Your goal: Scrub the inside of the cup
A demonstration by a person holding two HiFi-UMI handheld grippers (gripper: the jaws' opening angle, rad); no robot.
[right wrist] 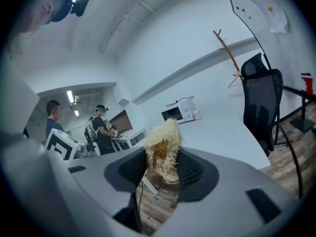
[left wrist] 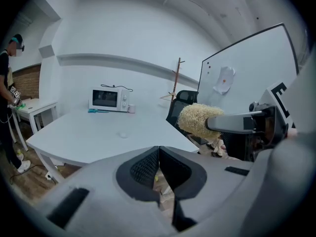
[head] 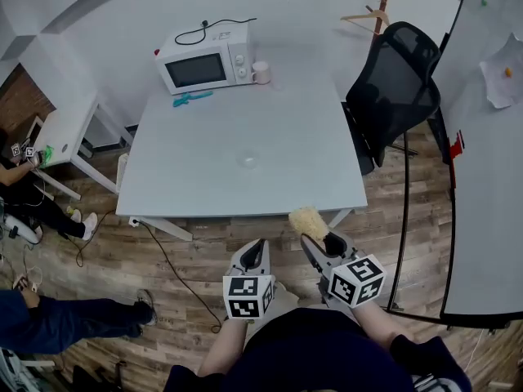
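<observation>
Scrubber (head: 309, 221) sits clamped in right tongs (head: 315, 238), left tongs (head: 257, 248) pressed together, near table (head: 245, 121).

No words or numbers can be read anywhere. The cube (head: 248, 296) on the left tool (head: 257, 247) and the cube (head: 358, 280) on the right tool (head: 317, 235) show only black and white squares. The microwave (head: 204, 62) buttons and the paper (head: 502, 76) on the whiteboard (head: 490, 178) are too small to read.

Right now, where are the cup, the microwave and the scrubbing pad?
cup (head: 261, 73), head view, its side wall.
microwave (head: 195, 70), head view, its door window.
scrubbing pad (head: 309, 221), head view, its fibrous free end.
</observation>
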